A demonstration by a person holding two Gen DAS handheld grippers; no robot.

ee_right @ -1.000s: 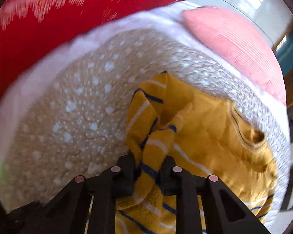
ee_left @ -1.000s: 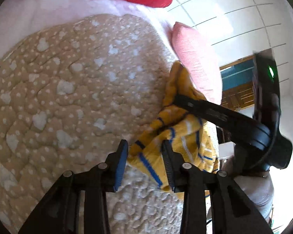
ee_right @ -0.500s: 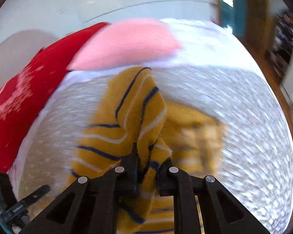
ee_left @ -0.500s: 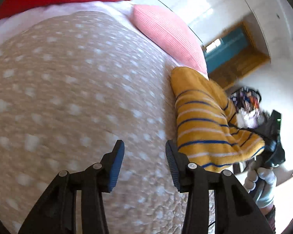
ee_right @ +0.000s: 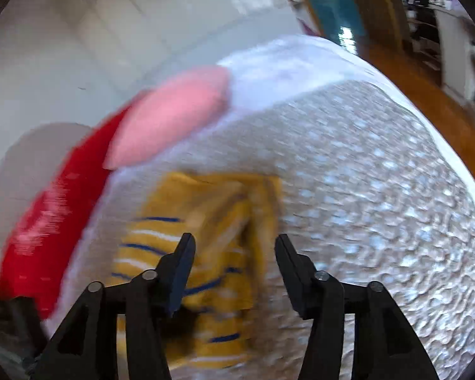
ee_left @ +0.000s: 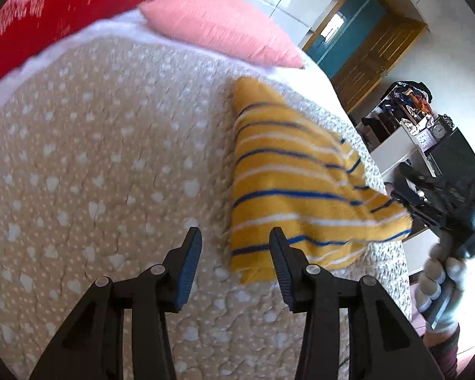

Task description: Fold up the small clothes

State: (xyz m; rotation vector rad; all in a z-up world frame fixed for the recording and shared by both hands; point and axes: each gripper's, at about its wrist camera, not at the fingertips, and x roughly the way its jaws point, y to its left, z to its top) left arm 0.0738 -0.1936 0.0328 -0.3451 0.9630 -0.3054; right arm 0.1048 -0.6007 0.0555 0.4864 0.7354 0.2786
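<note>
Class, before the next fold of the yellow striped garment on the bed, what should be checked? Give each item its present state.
1. Right gripper let go of the yellow striped garment: ok; its jaws have just been opening and stand apart, pads off the cloth.
2. Left gripper empty: ok, jaws open, only the quilt between them.
3. Garment fully on the quilt: not ok; one end sticks out toward the right gripper near the bed's edge.
4. Garment flat: cannot tell, the right wrist view is blurred.
5. Pink pillow apart from the garment: ok.
</note>
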